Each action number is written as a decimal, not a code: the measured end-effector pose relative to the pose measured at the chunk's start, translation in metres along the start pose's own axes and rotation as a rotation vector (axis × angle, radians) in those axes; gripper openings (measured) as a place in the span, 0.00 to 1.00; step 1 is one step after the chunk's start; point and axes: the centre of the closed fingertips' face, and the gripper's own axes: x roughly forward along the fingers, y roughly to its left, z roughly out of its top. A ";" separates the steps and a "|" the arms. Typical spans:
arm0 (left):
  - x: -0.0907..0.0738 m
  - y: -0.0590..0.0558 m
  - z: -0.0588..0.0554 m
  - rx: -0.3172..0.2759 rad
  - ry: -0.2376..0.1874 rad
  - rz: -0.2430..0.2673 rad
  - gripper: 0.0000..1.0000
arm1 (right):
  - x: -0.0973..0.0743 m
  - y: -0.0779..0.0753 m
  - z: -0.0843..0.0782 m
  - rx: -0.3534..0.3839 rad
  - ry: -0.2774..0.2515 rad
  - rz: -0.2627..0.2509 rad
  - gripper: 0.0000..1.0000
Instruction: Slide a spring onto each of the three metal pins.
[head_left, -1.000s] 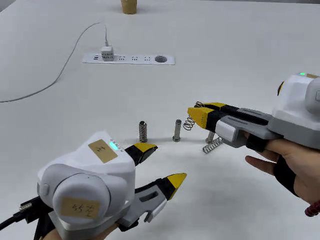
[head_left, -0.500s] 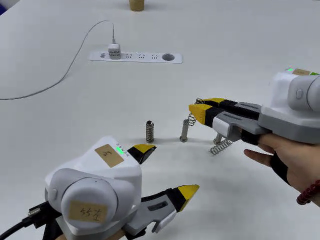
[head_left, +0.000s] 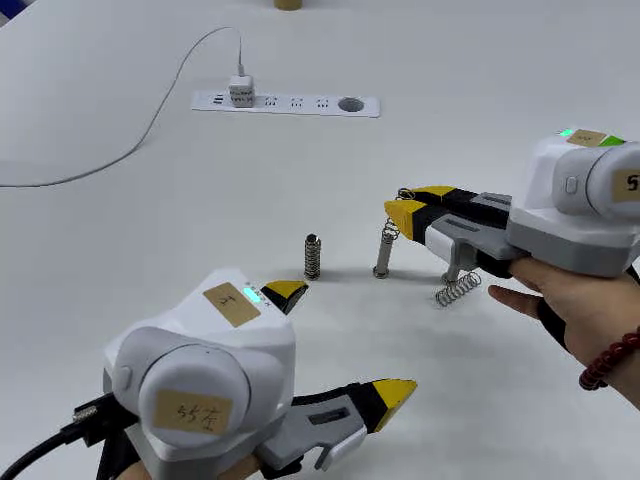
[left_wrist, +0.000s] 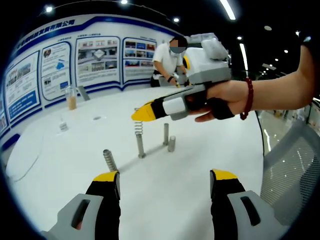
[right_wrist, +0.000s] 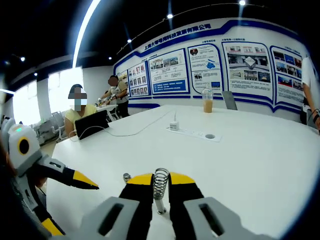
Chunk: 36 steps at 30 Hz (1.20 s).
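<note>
Spring (right_wrist: 160, 181) under work is clamped between the closed right tongs (head_left: 412, 207) and held tilted directly above the middle pin (head_left: 381, 262). Its lower end meets the pin's top, but whether it has passed over it cannot be told. First pin (head_left: 312, 272), the one nearest the left tongs (head_left: 340, 342), stands upright with a fitted spring (head_left: 312, 250) around it. Third pin (head_left: 452, 268) stands partly behind the right tongs, and a loose spring (head_left: 458, 289) lies on the white bench (head_left: 200, 220) just beside it. Left tongs hover wide open and empty. A power strip (head_left: 285, 103) lies well apart at the far side.
</note>
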 end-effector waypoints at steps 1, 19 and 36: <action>0.000 0.000 0.000 0.000 0.001 0.000 0.75 | 0.000 0.000 0.000 -0.002 0.001 0.001 0.12; 0.000 0.004 -0.001 -0.002 -0.003 0.008 0.74 | 0.012 0.004 -0.022 -0.086 0.065 -0.003 0.12; 0.000 0.004 0.001 -0.003 -0.011 0.006 0.73 | 0.016 0.007 -0.039 -0.076 0.109 -0.009 0.12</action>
